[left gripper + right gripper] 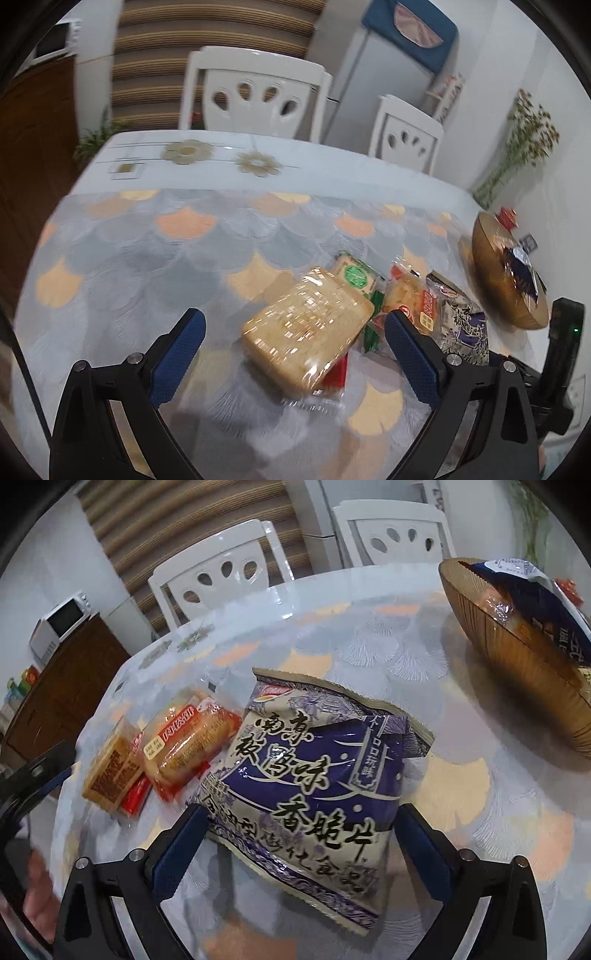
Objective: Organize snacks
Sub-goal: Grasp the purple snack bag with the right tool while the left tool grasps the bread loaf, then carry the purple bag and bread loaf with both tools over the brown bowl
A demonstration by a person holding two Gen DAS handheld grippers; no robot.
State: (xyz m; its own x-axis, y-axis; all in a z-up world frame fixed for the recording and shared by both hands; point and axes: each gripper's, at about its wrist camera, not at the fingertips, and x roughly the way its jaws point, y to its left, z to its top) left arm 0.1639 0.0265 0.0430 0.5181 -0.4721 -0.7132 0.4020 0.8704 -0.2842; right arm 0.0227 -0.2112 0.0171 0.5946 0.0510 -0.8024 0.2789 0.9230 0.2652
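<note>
The right gripper (299, 834) is standing with its blue-padded jaws spread wide on either side of the purple-and-cream printed crisp bag (314, 775), which is lying flat on the scallop-patterned cloth-covered surface (461, 775); the pads are not pressing on it. The risk here is that the puffy, slippery film is offering little to bite on, so a shallow close is likely to pinch only a crimped edge and let the bag slide or swing out on the way to the ribbed brown wooden bowl (517, 657), already holding a dark blue packet (524, 587) near the far right. The left gripper (295, 343) is also gaping, hovering over the clear-wrapped pale biscuit pack (306, 332), nothing held. That pack is leaning on the green-labelled packet (356, 277) beside the orange-wrapped bread roll (406, 299), so a careless approach is apt to topple or scatter the pile.
</note>
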